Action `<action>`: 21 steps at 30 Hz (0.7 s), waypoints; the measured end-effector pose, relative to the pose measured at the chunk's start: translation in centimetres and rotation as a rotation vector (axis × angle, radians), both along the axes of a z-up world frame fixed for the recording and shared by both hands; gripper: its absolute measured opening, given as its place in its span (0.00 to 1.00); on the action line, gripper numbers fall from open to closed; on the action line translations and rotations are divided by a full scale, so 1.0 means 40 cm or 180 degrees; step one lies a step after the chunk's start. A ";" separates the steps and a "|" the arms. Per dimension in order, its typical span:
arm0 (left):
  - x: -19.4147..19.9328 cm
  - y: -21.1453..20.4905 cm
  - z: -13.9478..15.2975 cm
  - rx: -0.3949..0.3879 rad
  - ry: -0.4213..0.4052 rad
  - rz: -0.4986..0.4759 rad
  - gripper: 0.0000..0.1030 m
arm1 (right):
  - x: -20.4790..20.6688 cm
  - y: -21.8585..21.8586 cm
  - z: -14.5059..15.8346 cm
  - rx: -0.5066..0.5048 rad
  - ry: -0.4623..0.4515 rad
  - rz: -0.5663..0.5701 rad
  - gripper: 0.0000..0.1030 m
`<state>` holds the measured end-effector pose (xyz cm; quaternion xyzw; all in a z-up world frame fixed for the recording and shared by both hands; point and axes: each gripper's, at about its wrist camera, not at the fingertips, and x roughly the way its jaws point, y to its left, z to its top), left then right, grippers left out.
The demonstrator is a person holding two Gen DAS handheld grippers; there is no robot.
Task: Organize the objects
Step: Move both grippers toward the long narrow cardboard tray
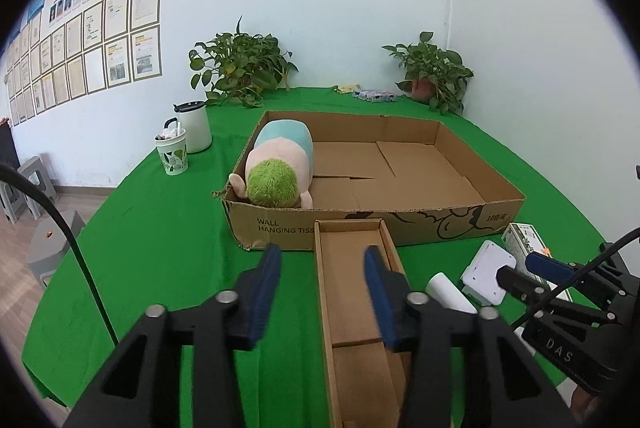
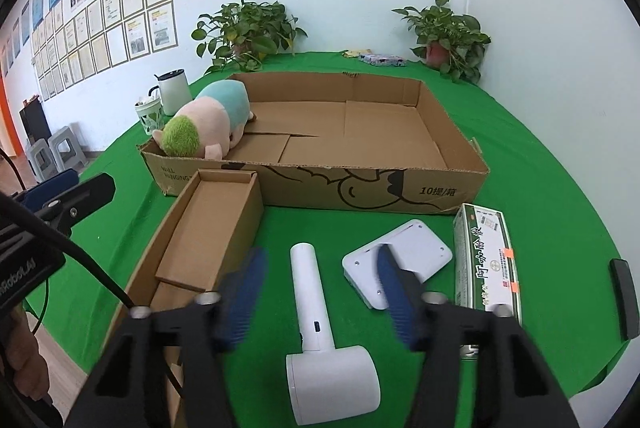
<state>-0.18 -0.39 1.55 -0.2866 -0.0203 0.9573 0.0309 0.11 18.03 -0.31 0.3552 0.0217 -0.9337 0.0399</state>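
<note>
White dryer (image 2: 320,328) lies on the green cloth (image 2: 540,188), straight under the right gripper (image 2: 320,288), whose jaws gape wide and empty. Picking it up looks next: drop, pinch the handle. Left gripper (image 1: 322,276), equally wide, straddles the small box (image 1: 352,268) wall.

Green cloth (image 2: 540,156) covers the table. At 12 o'clock, the brown box (image 2: 400,184) bears black line art; the plush (image 2: 208,124) is pink, teal, green-haired. At 6 o'clock, a white dryer (image 2: 320,348); at 3, a green-and-white carton (image 2: 486,260).
</note>
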 end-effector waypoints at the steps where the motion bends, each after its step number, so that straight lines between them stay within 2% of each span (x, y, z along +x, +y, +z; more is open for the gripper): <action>1: -0.003 0.000 -0.004 -0.0019 -0.0023 0.0004 0.08 | -0.003 0.001 -0.003 0.0006 0.0006 -0.0011 0.27; 5: -0.001 0.009 -0.006 -0.0075 0.0025 -0.0011 0.09 | -0.007 0.010 -0.002 -0.0069 0.0102 0.0018 0.29; 6: -0.001 0.013 -0.005 -0.0116 0.0045 0.0018 0.20 | -0.008 0.013 0.000 -0.0099 0.0111 0.0020 0.41; 7: -0.002 0.015 -0.003 -0.0130 0.0052 0.0022 0.46 | -0.009 0.018 0.000 -0.0117 0.0118 -0.0001 0.70; 8: -0.002 0.015 -0.003 -0.0100 0.0060 -0.0001 0.62 | -0.010 0.025 0.001 -0.0148 0.0138 -0.0040 0.87; 9: 0.000 0.010 -0.001 -0.0047 0.0089 -0.0011 0.82 | -0.009 0.033 0.004 -0.0205 0.0187 -0.0076 0.99; 11: 0.006 0.004 0.004 0.0006 0.0147 0.0010 0.82 | -0.006 0.047 0.007 -0.0341 0.0254 -0.0084 0.99; 14: 0.002 0.002 0.000 -0.0052 0.0110 0.0039 0.82 | -0.020 0.054 -0.001 -0.0515 0.0176 0.0019 0.99; 21: 0.002 -0.008 -0.006 -0.0056 0.0073 0.0029 0.82 | -0.009 0.021 0.004 -0.0546 0.0308 0.0280 0.99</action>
